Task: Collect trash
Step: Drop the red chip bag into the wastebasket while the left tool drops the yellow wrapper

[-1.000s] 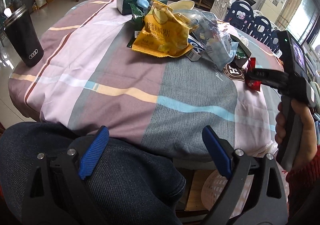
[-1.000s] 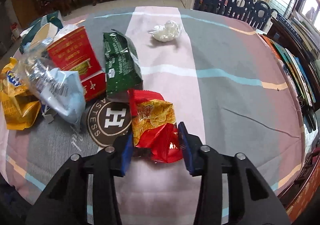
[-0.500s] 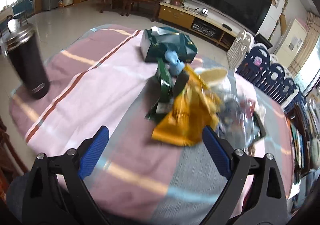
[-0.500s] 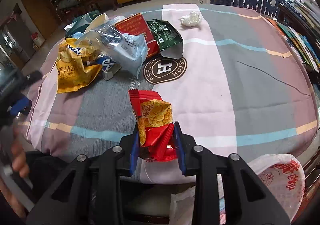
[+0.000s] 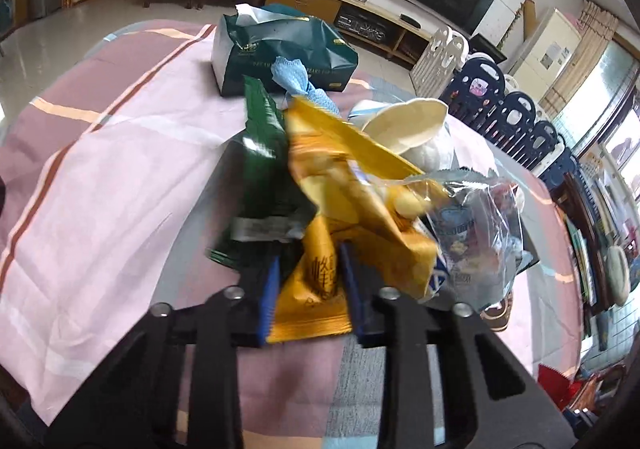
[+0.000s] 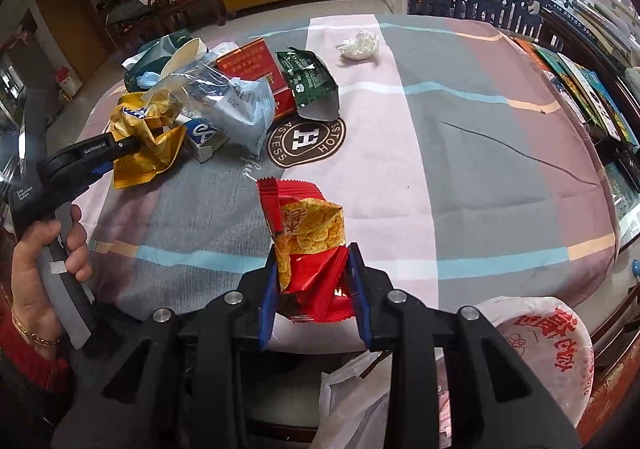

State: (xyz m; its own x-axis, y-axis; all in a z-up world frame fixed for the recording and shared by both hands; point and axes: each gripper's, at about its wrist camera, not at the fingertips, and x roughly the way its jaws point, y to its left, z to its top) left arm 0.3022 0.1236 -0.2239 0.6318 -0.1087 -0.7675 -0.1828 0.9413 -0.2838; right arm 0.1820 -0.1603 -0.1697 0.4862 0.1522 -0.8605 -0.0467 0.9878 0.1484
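Note:
My left gripper (image 5: 307,269) is shut on a yellow snack bag (image 5: 320,285) at the near edge of the trash pile; it shows in the right wrist view (image 6: 108,163) too, with the bag (image 6: 140,153) in its jaws. My right gripper (image 6: 314,281) is shut on a red snack bag (image 6: 308,245) and holds it off the table's front edge, above a white plastic bag (image 6: 548,345) with red print. A green wrapper (image 5: 264,177), a clear wrapper (image 5: 476,225) and a white bowl (image 5: 408,125) lie by the yellow bag.
A green tissue pack (image 5: 280,49) lies at the far side of the striped tablecloth (image 5: 100,177). A red box (image 6: 256,69), a green pouch (image 6: 312,85), a white crumpled tissue (image 6: 360,45) and a round brown coaster (image 6: 306,137) lie on the table. Books (image 6: 580,89) line the right edge.
My left gripper moved forward over the table and closed on the yellow snack bag. My right gripper closed on the red bag and pulled it back off the table's front edge.

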